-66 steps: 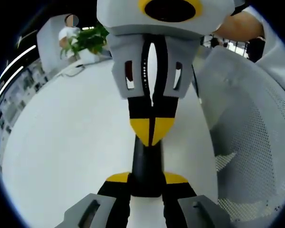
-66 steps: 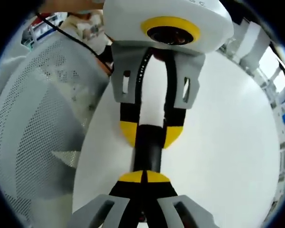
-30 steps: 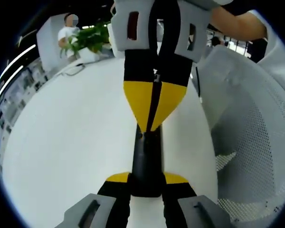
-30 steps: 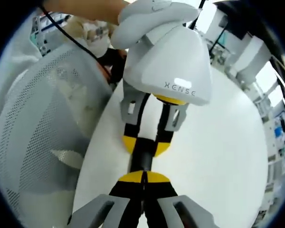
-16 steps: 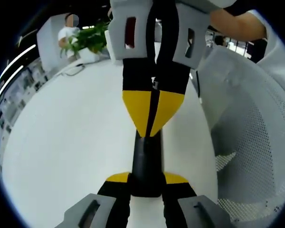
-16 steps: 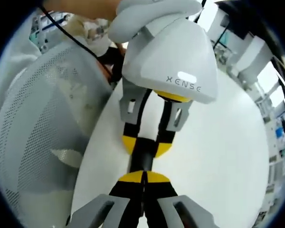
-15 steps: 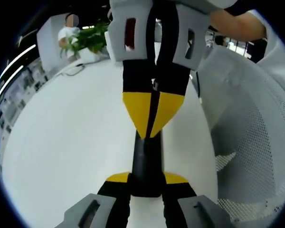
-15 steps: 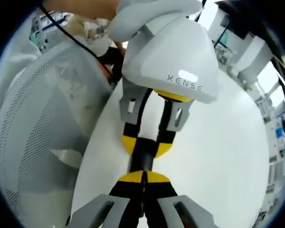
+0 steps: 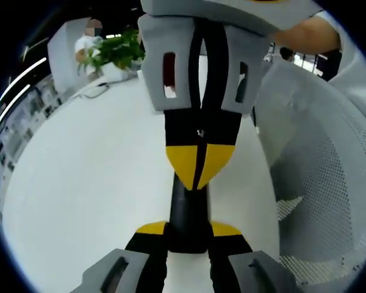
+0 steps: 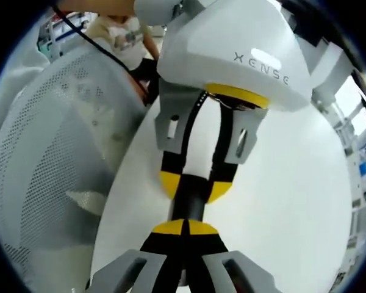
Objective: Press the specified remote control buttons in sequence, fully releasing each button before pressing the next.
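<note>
In the left gripper view, the left gripper (image 9: 188,235) grips a black remote control (image 9: 188,210) between its yellow-tipped jaws, above the white table (image 9: 91,177). The right gripper (image 9: 198,168), jaws closed together, touches the remote's far end.

In the right gripper view, the right gripper (image 10: 186,229) is closed with its tips on the remote control (image 10: 188,204), which the left gripper (image 10: 194,183) clamps. A mesh chair (image 10: 46,159) stands beside the table.

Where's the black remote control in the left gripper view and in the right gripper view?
Left gripper view: black remote control low centre, clamped in the left hand-held gripper, far end at the right hand-held gripper, whose tips are shut.
Right gripper view: low centre, between the two grippers' yellow tips.
Shared landmark: white mesh chair, right side there, left side here.
</note>
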The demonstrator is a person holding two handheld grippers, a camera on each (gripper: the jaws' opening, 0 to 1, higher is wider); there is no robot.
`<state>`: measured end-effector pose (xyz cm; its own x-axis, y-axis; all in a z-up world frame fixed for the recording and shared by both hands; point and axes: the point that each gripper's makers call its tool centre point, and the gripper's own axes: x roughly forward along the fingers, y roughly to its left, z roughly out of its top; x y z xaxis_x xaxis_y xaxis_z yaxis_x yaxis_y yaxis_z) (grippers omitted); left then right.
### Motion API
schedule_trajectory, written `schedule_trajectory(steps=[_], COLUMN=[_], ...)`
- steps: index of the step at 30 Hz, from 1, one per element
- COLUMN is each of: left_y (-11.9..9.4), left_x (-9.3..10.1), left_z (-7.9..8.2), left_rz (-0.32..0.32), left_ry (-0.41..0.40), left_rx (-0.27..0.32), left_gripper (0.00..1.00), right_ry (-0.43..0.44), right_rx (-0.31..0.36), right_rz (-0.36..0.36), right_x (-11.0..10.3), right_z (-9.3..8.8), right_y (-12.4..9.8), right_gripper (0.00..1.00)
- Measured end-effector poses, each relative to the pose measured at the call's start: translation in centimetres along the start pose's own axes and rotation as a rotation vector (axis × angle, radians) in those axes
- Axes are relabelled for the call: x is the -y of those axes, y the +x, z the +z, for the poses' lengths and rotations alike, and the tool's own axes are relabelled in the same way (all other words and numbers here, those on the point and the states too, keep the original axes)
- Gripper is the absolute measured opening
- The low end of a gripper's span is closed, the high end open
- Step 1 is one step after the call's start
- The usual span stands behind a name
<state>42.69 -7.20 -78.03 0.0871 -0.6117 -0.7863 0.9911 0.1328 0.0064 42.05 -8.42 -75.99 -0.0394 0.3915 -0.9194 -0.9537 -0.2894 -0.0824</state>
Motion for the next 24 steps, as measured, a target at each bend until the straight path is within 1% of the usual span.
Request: schedule_trajectory(steps=[8,21,24], left_y=[0.0,0.1,0.1], left_x=[-0.1,-0.1,-0.1], left_z=[0.0,0.0,0.1], left_rz=[-0.002,0.0,0.0], left_ry=[0.002,-0.001,-0.001], left_rx=[0.003,0.014,0.017], left_gripper=[0.24,0.24,0.24], right_ry=[0.005,0.003,0.005], right_rx=[-0.004,-0.021,-0.016], right_rz=[0.015,0.029,0.032], right_x=[0.0,0.1,0.0], right_z=[-0.3,-0.6,-0.6], right_y=[0.8,1.3,1.3], right_gripper=[0.0,0.0,0.0])
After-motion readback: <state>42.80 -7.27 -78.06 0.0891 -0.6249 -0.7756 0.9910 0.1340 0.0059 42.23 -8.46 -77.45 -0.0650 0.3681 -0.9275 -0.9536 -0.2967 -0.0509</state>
